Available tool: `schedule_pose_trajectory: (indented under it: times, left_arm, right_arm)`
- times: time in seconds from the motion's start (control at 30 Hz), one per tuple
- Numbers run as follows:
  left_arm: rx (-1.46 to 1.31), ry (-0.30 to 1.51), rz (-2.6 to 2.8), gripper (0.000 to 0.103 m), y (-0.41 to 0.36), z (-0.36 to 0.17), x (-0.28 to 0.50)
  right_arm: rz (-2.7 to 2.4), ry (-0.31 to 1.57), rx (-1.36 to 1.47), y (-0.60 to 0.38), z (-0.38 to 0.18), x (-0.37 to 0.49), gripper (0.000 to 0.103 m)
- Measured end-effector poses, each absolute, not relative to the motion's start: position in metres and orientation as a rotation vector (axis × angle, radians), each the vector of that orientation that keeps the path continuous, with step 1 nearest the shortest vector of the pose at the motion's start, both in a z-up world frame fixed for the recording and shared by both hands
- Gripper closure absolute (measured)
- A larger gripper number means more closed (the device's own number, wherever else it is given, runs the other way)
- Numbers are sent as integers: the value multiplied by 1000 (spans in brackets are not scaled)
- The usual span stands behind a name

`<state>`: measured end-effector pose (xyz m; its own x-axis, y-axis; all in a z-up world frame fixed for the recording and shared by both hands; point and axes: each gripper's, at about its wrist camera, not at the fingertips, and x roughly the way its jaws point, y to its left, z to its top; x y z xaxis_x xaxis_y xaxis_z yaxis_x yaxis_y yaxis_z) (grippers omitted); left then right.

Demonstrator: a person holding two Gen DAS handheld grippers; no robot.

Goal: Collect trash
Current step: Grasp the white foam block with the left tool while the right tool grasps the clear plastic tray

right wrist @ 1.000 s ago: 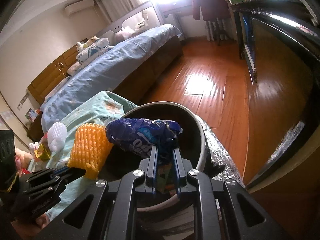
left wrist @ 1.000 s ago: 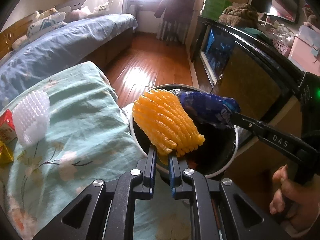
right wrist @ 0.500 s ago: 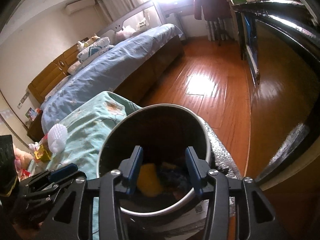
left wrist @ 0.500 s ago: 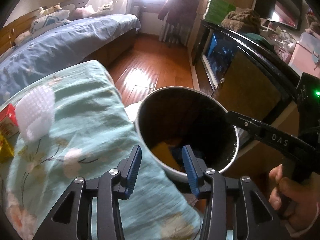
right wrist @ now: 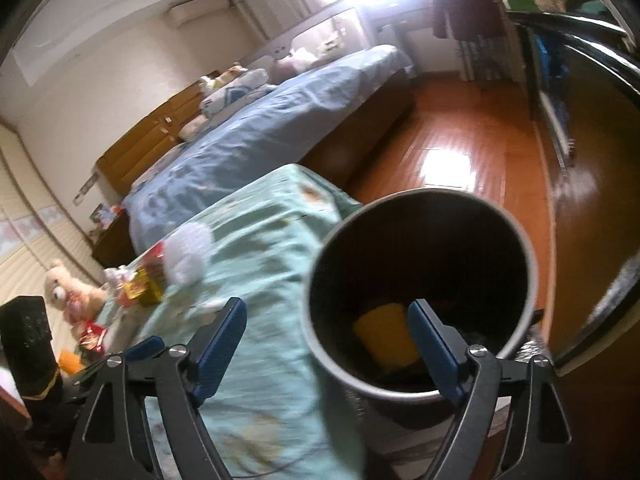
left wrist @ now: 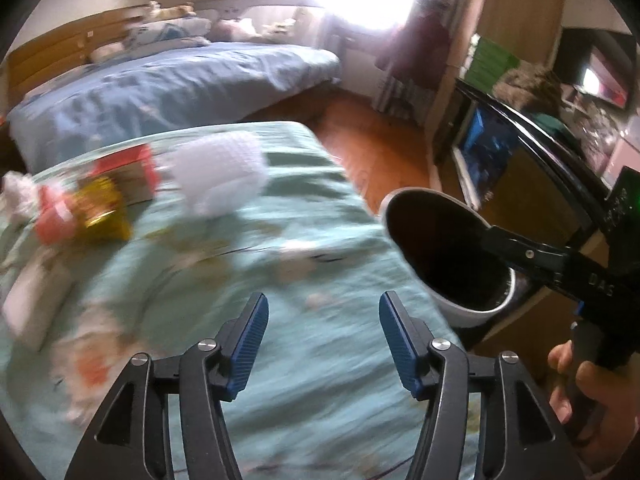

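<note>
Left wrist view: left gripper [left wrist: 322,334] fingers spread, nothing between them, jaws have just been opening. They hang over the teal floral cloth [left wrist: 240,264] covering the tabletop. Trash bin [left wrist: 444,256], white wall and dark inside, sits ahead and right of the right finger, at the cloth's edge. Right gripper's black arm crosses the bin's rim from the right, with a hand [left wrist: 592,408] on its handle. Ahead and left of the fingers, well apart: white foam fruit net [left wrist: 218,176], red carton [left wrist: 138,172], gold wrapper [left wrist: 102,210], a red-and-white packet further left. Heavy blur, so details are unclear.

Right wrist view: right gripper [right wrist: 326,326] fingers wide apart, empty, jaws have just been opening. The bin [right wrist: 520,240] fills the space ahead of the right finger; that fingertip sits over its mouth, the left finger over the cloth [right wrist: 260,248]. Yellow foam net [right wrist: 386,332] lies at the bin's bottom, just left of the right fingertip, with dark stuff beside it. The remaining trash lies far ahead-left of the left finger.
</note>
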<state>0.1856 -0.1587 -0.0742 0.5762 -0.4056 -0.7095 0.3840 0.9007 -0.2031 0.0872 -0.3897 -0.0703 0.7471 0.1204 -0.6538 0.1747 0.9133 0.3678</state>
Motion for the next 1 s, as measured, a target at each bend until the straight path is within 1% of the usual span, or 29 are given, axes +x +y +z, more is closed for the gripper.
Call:
schedule_pose_trajectory:
  times: [0.17,0.23,0.4,0.53,0.67,0.77,0.93,1.0]
  left_arm:
    - [-76,835,-383,43,-118,-74,169]
    - [-90,834,-349,41,-104,-73,164]
    - [-136,833,-280,38,-68,-70,157]
    - [-162,835,-235,38,-42,-71,153]
    - [-171,832,-197,38,-26,-71,150]
    - [-178,833,-164,35,-14,-73,150]
    - [-203,844,-117,34,4,-75,154]
    - [-202,848,-101,30,10,-75,157]
  right_arm:
    - [47,736,409,-355,-68,94,16]
    - [72,744,400,-342,-69,98,16]
    - [126,782,381,-311,-79,109,16]
    - [163,810,370,-290,-86,116,16]
    - [190,829,359,-274,-91,125,16]
    - [203,836,349,-266,-92,132,16]
    - [220,837,330,-256,-92,146,16]
    - [228,837,328,-254,-93,152,16]
